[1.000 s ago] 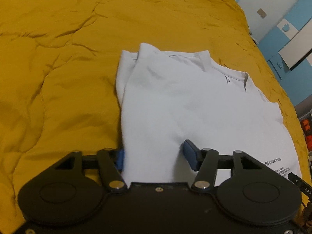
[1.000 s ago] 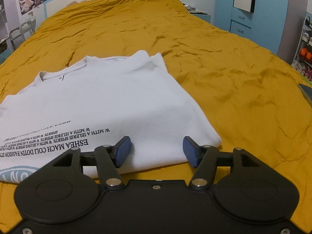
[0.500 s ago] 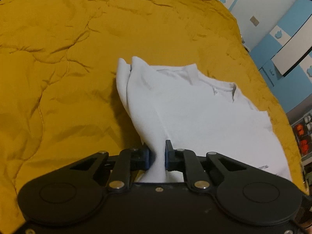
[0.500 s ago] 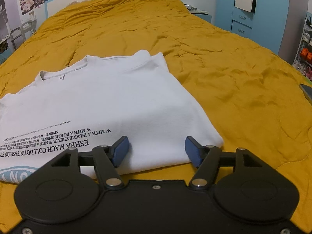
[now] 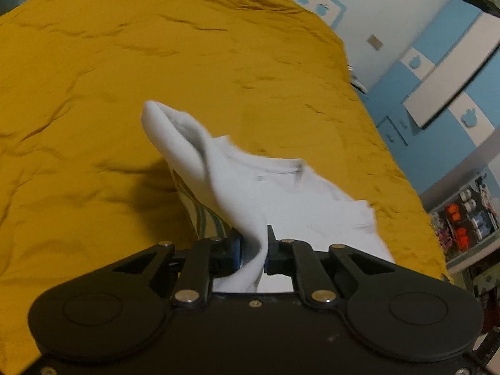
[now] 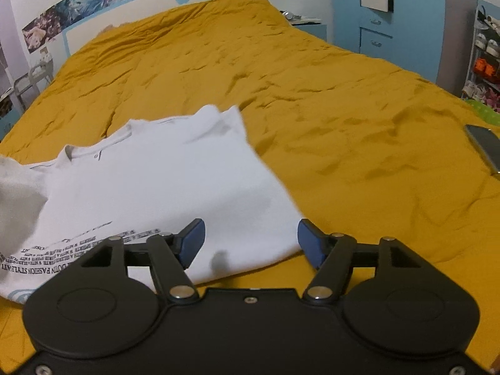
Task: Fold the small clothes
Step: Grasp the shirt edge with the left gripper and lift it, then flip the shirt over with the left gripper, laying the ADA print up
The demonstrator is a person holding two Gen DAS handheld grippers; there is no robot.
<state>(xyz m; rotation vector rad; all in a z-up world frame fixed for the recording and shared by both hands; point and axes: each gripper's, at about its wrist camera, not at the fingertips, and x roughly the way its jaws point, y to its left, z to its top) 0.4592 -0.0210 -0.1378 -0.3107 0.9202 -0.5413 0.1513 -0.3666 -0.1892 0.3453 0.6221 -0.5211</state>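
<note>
- Mustard bedspread (image 6: 343,118) carries everything; a phone (image 6: 484,147) lies by its right edge.
- Your white T-shirt (image 6: 162,187) lies at the near edge; a second ago it was flat, now its left side is lifted, so the fold has begun.
- Your left gripper (image 5: 252,250) has clamped on that side.
- Your right gripper (image 6: 250,243) stays spread over the shirt's near right corner, gripping nothing.

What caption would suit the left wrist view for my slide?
Left gripper shut on the white T-shirt, lifting its edge off the mustard bedspread.
</note>
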